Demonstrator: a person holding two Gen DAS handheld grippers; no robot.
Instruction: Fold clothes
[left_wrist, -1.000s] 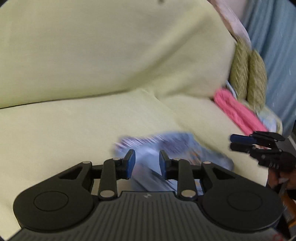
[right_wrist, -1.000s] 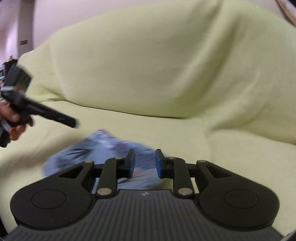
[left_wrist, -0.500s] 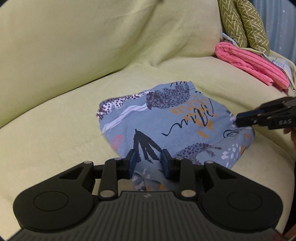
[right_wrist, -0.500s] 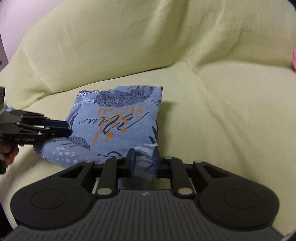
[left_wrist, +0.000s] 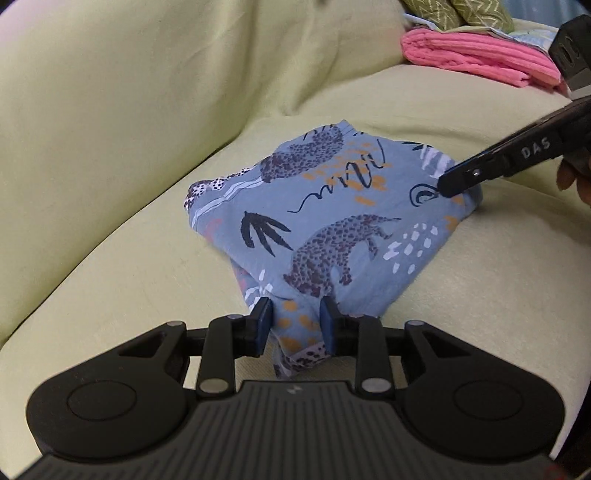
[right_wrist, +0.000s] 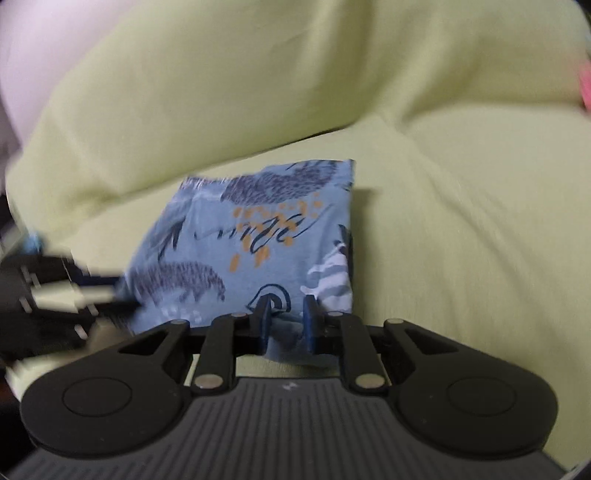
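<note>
Sofa backrest: the yellow-green sofa (left_wrist: 110, 122) rises ahead and to the left of the left gripper; in the right wrist view its cushions (right_wrist: 461, 206) fill everything beyond and to the right of the right gripper.
Left gripper: the left gripper (left_wrist: 295, 319) sits low over the seat with its blue-padded fingers part-way apart. A bunched corner of cloth lies between them; whether the pads press on it cannot be told.
Garment: the blue printed garment (left_wrist: 332, 214), with leopards, dark leaves and orange dabs, lies folded in a rough square on the seat cushion. It spreads forward from the left gripper's fingertips. In the right wrist view the same garment (right_wrist: 258, 243) stretches ahead and to the left of the right gripper's fingers.
Right gripper: the right gripper (right_wrist: 286, 314) has its fingers narrowly apart, with the garment's near edge running between and under them; a firm pinch cannot be confirmed. From the left wrist view its black finger (left_wrist: 491, 166) reaches in from the right and touches the garment's far right corner.
Pink cloth: a folded pink cloth (left_wrist: 476, 61) lies far ahead and to the right of the left gripper, well apart from the garment.
Cushions: olive patterned cushions (left_wrist: 458, 9) stand just behind the pink cloth.
</note>
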